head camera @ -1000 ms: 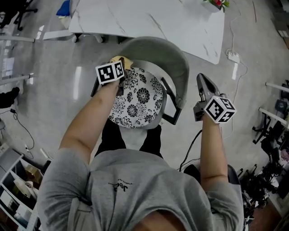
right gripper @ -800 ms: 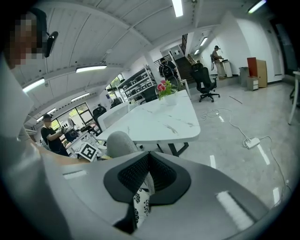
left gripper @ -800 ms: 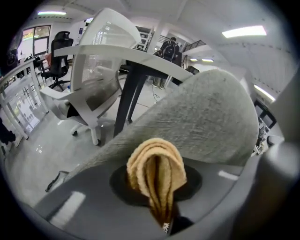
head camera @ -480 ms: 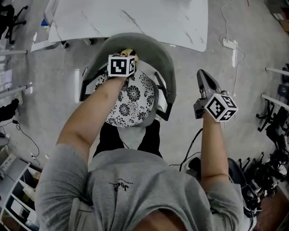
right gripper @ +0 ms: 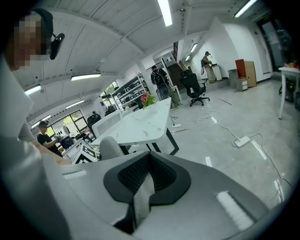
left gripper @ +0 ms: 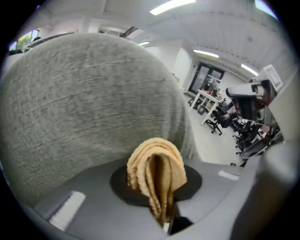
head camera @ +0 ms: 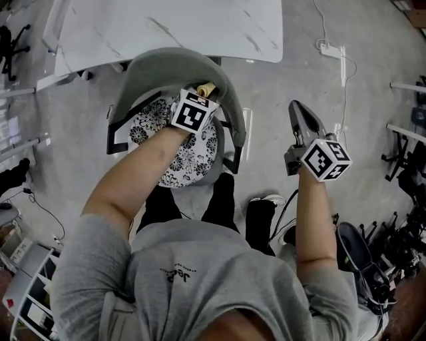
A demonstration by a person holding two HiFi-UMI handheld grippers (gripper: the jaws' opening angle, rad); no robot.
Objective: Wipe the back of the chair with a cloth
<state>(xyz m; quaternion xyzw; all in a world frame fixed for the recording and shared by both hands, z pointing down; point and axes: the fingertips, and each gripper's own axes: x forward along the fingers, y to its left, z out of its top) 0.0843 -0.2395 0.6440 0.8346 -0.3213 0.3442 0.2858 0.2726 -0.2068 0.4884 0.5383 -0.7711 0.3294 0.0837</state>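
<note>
Left gripper [head camera: 200,98] grips cloth [left gripper: 157,171] by grey chair back [left gripper: 84,103]; marble table [head camera: 166,26] beyond.

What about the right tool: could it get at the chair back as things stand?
Probably yes. The right tool, shut and empty, hangs right of the chair back, with only floor showing between them.

Bright, even indoor light falls from long ceiling lamps [right gripper: 165,11], which show as white strips in both gripper views. Shadows are soft and faint. In the head view the polished floor [head camera: 286,120] carries a pale streak of glare beside the chair back [head camera: 229,100]. Both gripper views are fisheye: straight lines bow and the corners go black. In the left gripper view the folded cloth [left gripper: 157,171] is fairly sharp, while the grey chair back behind it looks slightly soft.
</note>
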